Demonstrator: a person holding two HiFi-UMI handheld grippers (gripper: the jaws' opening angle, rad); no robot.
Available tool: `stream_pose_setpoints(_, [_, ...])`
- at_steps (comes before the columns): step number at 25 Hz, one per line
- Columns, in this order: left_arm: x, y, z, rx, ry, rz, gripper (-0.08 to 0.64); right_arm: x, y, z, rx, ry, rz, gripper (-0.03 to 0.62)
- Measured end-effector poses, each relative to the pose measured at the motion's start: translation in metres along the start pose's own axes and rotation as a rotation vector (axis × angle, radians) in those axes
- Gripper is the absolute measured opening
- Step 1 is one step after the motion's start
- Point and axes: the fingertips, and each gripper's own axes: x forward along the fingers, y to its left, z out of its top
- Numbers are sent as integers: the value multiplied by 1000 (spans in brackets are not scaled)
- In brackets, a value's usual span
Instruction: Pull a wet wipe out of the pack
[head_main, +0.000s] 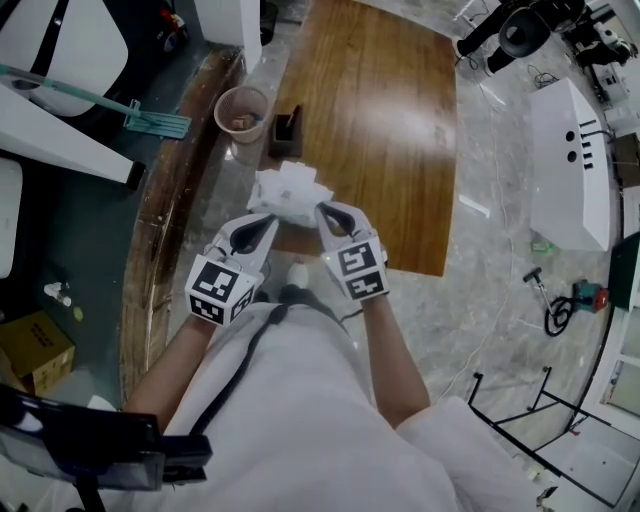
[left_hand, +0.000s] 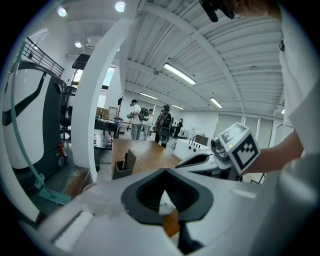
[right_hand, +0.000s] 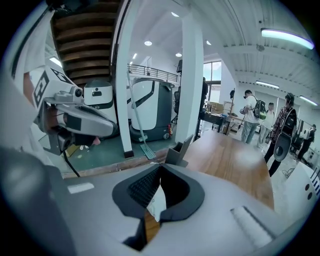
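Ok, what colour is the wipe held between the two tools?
The wet wipe is white; the head view shows it best.

Wooden table (head_main: 380, 130) (glossy) on grey marble floor (head_main: 490, 300); white pillar (left_hand: 92, 125); strip lights (left_hand: 179, 74) along ribbed ceiling (left_hand: 240, 55).

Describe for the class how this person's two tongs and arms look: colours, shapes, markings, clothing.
Both the left tongs and right tongs are pale grey shells with dark ribbed pads. Each carries a white cube printed with black square markers. The person wears a white short-sleeved top.
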Motion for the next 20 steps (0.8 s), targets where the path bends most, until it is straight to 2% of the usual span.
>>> stream_pose_setpoints(12, [3,-4,7,19,-3,-31,5,-30,-3,17,1,-59,-40,11])
stream_pose_setpoints(20, [3,-1,24,43,-31,-41,5,-65,-2,50,22,-181,-61,11])
